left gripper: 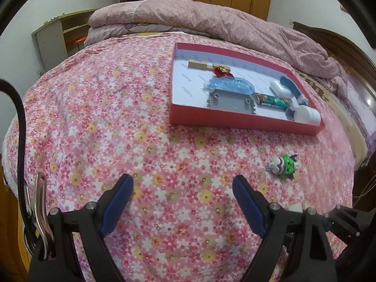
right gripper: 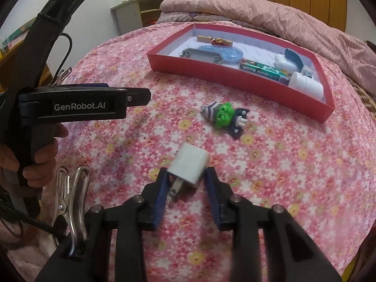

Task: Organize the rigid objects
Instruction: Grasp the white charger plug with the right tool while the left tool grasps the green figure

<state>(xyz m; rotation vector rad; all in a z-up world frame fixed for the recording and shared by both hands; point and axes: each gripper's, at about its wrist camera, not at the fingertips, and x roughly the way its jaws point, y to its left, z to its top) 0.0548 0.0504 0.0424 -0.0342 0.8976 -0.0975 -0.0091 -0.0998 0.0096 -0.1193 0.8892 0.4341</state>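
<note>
1. The bed [right gripper: 293, 164] with its pink floral sheet is my whole workspace, and a rumpled quilt [left gripper: 211, 18] is piled at 12 o'clock, out of the way.
2. The red tray [right gripper: 235, 75] sits up at 1 o'clock in the right wrist view. It's clearly the drop-off: a grey block, a blue clear case, a green tube and a white bottle are already lying in it.
3. My left gripper [left gripper: 182, 188] is spread wide over bare sheet with nothing between the pads. I'd guess it's just parked there, leaving the right side room to work.
4. My right gripper [right gripper: 188, 176] has the white charger [right gripper: 191, 163] between its fingers near 6 o'clock, prongs pointing back at me. The pads look right up against its sides, so I'd call it pinched.
5. The green toy figure [right gripper: 223, 115] lies on the sheet between charger and tray, probably next in line.
</note>
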